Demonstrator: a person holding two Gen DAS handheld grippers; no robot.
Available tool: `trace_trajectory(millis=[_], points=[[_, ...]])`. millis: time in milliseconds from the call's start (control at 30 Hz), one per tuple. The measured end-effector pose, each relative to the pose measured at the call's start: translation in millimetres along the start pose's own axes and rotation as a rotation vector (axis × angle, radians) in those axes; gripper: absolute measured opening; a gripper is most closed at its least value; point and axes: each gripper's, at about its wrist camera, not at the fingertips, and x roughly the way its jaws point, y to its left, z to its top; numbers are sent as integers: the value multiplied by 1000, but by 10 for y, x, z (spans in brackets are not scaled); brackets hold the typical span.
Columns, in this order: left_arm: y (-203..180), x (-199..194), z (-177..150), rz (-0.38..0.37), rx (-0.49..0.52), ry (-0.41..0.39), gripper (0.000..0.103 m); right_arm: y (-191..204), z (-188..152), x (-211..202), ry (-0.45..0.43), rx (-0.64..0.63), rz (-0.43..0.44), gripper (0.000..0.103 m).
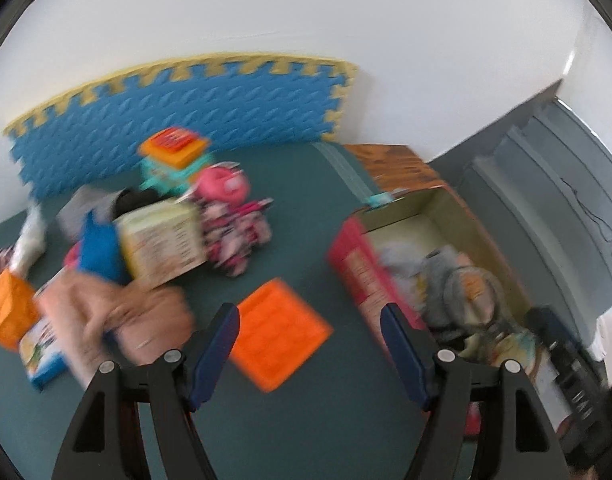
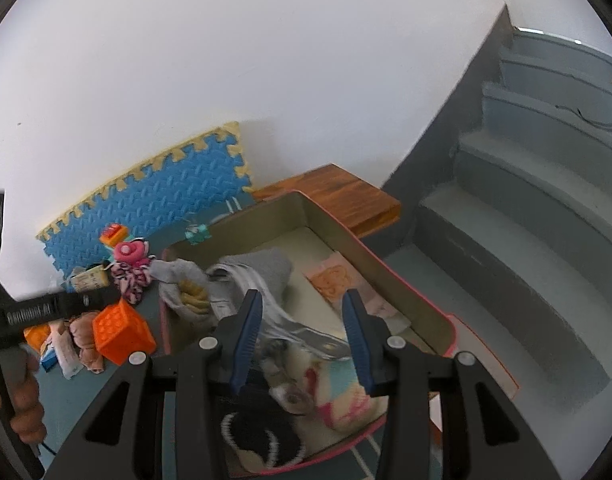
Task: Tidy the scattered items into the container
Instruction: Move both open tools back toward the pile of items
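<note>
An open cardboard box with a red outside holds grey cloth, a yellow glove, a black-and-white item and other soft things. My right gripper hangs open over the box, nothing between its fingers. My left gripper is open above the green floor, over an orange cube, which the right wrist view also shows. Left of it lie a pink cloth, a printed carton, a blue item and a pink toy. The left view is blurred.
A blue and yellow foam mat leans on the white wall. A wooden board lies behind the box. Grey steps rise at the right. A hand holds the left gripper's handle at the left edge.
</note>
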Motion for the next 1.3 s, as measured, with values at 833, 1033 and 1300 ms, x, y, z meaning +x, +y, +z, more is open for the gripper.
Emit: trace_trajectory(millis=[833,1033,1300], points=[[2053,-353,-583,212,-346,2,74,1497,-330,98,81,-268,249,73],[2126,-234,-546,208,-256,11,74,1566,-412,210,124,-278,257,73],[2026,-99,-487,170,-104,23,74,1630,-443,269,143,-290,257,73]])
